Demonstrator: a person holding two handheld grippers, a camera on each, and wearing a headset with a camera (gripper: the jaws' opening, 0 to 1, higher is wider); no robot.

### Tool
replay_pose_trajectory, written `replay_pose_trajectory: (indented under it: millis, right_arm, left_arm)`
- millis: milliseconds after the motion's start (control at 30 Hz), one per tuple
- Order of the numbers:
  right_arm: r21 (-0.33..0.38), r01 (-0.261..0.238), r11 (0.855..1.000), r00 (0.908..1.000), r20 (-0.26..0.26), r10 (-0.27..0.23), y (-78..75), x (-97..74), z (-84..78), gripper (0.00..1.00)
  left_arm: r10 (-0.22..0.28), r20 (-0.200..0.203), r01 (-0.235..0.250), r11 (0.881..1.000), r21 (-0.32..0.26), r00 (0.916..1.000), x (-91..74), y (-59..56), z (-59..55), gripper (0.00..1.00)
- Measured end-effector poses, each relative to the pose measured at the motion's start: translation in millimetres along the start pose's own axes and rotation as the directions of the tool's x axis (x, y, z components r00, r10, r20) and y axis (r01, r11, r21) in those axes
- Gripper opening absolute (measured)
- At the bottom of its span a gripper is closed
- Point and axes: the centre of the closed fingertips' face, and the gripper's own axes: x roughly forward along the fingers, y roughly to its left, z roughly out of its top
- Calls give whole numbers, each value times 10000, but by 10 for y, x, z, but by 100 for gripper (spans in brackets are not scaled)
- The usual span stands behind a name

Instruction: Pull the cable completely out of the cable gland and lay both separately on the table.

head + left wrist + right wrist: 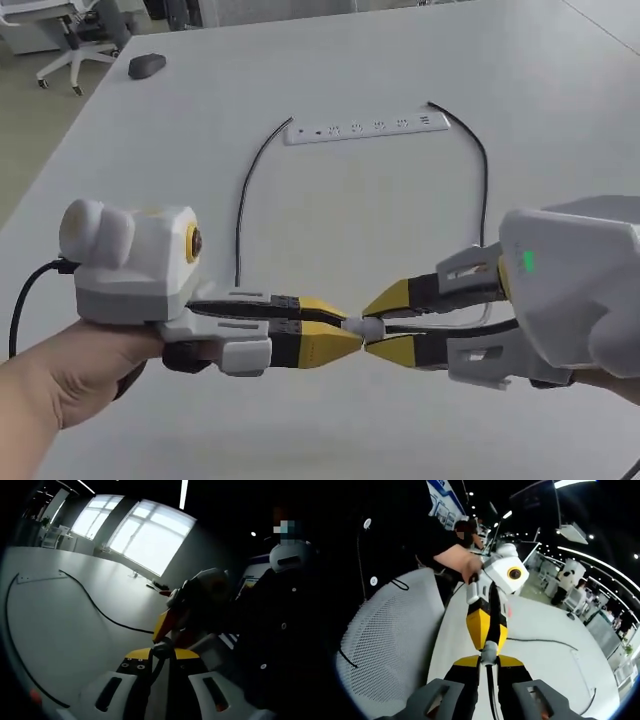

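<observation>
Left gripper [343,326] jaws pinching one end of a small pale cable gland [362,327] above the table [330,230], right gripper [383,328] jaws closed on the black cable [486,200] at the other end, power strip [360,128] beyond, mouse [147,65] farthest.

The bench [380,210] is a plain white top. A white power strip [365,127] lies flat at its far middle, its long side running left to right. A dark mouse [147,66] sits at the far left, well apart from it. 2 black leads lie on the surface: the left cable [243,195] curves nearward from the strip's left end, the right cable [485,170] from its right end.
</observation>
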Motion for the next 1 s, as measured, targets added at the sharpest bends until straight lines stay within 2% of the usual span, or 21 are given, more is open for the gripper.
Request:
replay_pose_trajectory:
  millis: [100, 167, 200, 267, 300, 333, 400, 467, 533, 600, 633, 733, 867, 1000]
  right_arm:
    - [460, -98, 9989, 9999, 105, 93, -13, 2, 7, 8]
    - [1321, -296, 9908, 9992, 319, 256, -17, -2, 23, 8]
    - [1502, -417, 9878, 9985, 423, 357, -17, -8, 34, 9]
    - [1535, -334, 9876, 9984, 511, 258, -64, -30, 35, 11]
    - [1672, -427, 9850, 9976, 617, 328, -66, -30, 43, 12]
    - [2107, -633, 9755, 9953, 857, 461, -54, -39, 75, 12]
    - [2340, -637, 9701, 9941, 1006, 410, -85, -54, 95, 13]
    - [3288, -884, 9403, 9911, 1229, 502, -108, -61, 93, 16]
    - [3677, -1130, 9230, 9891, 1298, 694, -101, -62, 76, 17]
    - [4220, -1681, 8909, 9829, 1408, 1188, -37, -59, 63, 16]
    - [4390, -1680, 8827, 9829, 1434, 1158, -53, -54, 53, 17]
    - [4363, -1692, 8837, 9827, 1428, 1177, -65, -55, 42, 18]
    - [4799, -2047, 8531, 9747, 1796, 1329, -76, -67, 102, 14]
    - [5024, -2274, 8342, 9703, 1892, 1506, -47, -58, 124, 11]
  left_arm:
    - [39, -3, -39, 9999, 98, 10000, -3, 7, 4, 15]
    - [75, -29, -74, 9998, 162, 10000, -5, 12, 5, 15]
    - [108, -77, -107, 9997, 224, 9999, -5, 15, 0, 15]
    - [163, -127, -159, 9995, 279, 9998, -6, 24, -5, 15]
    - [147, -105, -144, 9994, 301, 9998, -8, 22, 1, 15]
    - [139, -182, -133, 9994, 328, 9997, -13, 19, -12, 15]
    - [137, -317, -124, 9991, 414, 9994, -11, 15, -35, 15]
    - [83, -373, -65, 9988, 492, 9993, -8, -5, -50, 15]
    - [50, -320, -33, 9987, 518, 9995, -11, -15, -39, 15]
    - [64, -265, -47, 9979, 649, 9996, -23, -12, -19, 15]
    - [48, -219, -34, 9978, 663, 9997, -33, -13, -3, 15]
    - [-116, -175, 128, 9975, 697, 9998, -52, -41, 22, 15]
    - [-194, -226, 214, 9957, 898, 9996, -53, -59, 17, 15]
    - [-156, -168, 173, 9942, 1065, 9997, -59, -59, 29, 15]
